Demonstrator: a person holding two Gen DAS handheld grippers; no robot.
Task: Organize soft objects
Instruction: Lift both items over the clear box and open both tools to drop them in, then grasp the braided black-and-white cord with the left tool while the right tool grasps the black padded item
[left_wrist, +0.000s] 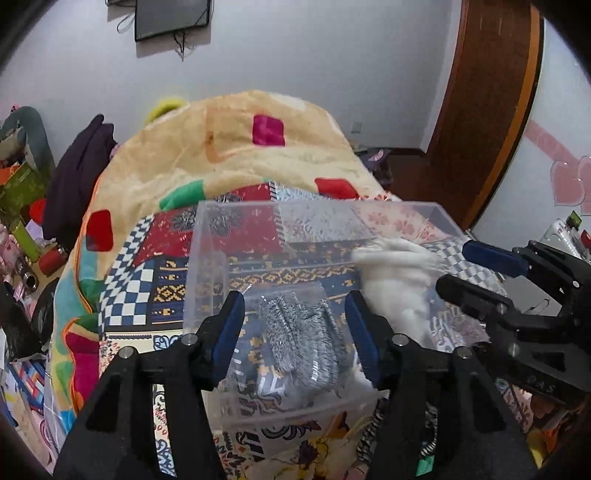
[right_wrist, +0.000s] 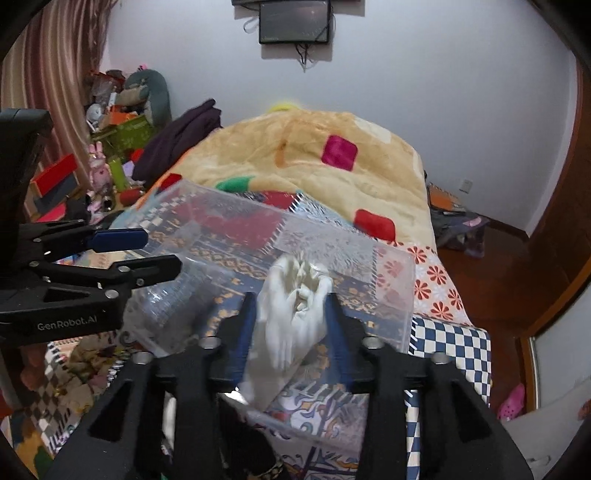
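Bed (left_wrist: 122, 295) took up most of both views, covered w/ a busy patchwork sheet, and a big cream blanket (left_wrist: 236, 155) w/ red, pink and green squares was heaped at the far end. Dark purple garment (left_wrist: 79, 173) lay slumped off the blanket's left side, next to a pile of clutter by the wall. On the sheet sat a clear plastic bin (left_wrist: 207, 258), open top, and inside it on the left was a grey-and-white speckled knit item (left_wrist: 303, 332) lying on the bottom. Right gripper (right_wrist: 291, 314) had its blue-padded fingers spread wide w/ a white rubber glove (right_wrist: 291, 306) between them, over the bin; motion blur made it hard to say if the pads actually touched it, looked loose tbh. From the left cam the same glove sat at the bin's right side, near the right gripper's tips. Left gripper (left_wrist: 295, 328) hovered over the near-left part of the bin, fingers apart, nothing in them, the speckled knit showing btw them.
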